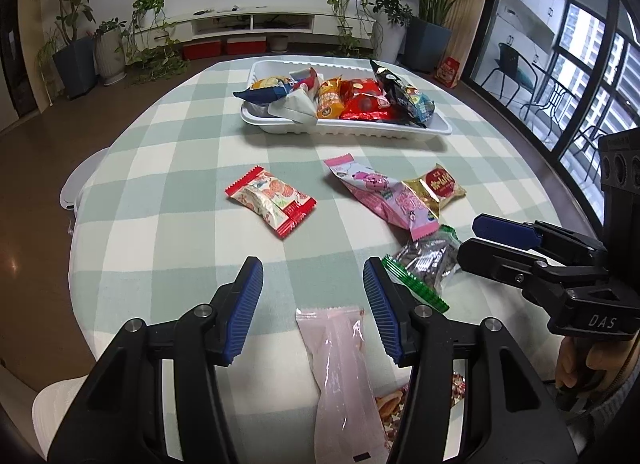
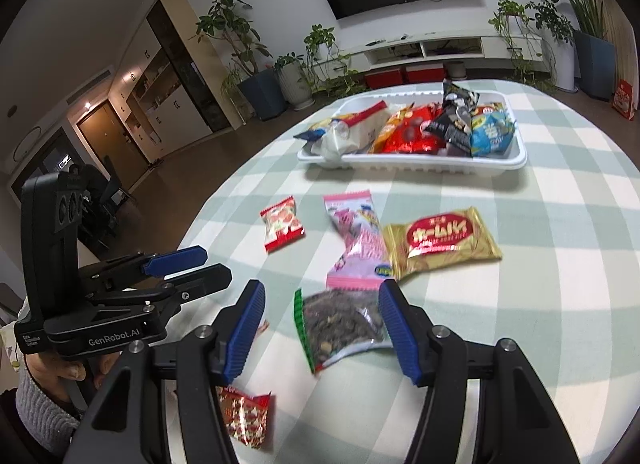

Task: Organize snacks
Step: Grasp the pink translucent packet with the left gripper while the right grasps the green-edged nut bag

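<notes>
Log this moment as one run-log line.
left gripper: open above pale pink packet | right gripper: open around green-edged seed packet, not gripping | tray: part filled | loose snacks remain on table

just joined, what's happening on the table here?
A person holds a gripper in each hand, sorting snacks into the white tray, already partly filled. Several packets lie loose on the checked cloth. The left gripper hangs open over a pale pink packet; the right gripper is open around a clear seed packet. Neither grips anything.
</notes>
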Motion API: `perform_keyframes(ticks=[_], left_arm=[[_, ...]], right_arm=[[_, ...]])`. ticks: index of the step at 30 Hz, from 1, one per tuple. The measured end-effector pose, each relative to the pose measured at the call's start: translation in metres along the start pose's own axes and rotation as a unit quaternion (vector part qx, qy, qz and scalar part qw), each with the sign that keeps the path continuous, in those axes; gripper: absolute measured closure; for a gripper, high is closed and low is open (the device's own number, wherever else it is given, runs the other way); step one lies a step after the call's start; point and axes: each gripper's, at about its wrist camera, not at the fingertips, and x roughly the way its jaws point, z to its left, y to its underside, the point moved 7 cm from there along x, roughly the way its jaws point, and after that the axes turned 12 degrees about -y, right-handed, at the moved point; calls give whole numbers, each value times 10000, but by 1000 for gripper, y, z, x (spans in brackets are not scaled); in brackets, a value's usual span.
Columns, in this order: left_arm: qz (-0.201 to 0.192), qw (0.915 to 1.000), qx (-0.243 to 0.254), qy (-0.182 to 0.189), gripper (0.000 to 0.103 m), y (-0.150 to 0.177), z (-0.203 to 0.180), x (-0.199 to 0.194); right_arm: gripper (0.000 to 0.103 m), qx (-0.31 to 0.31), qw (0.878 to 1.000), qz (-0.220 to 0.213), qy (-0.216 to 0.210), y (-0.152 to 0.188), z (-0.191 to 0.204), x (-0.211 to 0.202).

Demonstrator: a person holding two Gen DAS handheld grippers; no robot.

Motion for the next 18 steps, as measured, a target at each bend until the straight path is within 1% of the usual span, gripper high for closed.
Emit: perform_keyframes(ticks=[1, 11, 18], left_arm=[[4, 10000, 18, -5, 52, 2, -1, 0], [65, 9996, 254, -55, 52, 18, -10, 2], [118, 9991, 411, -36, 52, 28, -16, 5]], right_arm=[[37, 37, 10000, 24, -6, 4, 0, 0], [37, 301, 9992, 260, -14, 27, -3, 8], [34, 555, 9978, 351, -7, 33, -9, 15]])
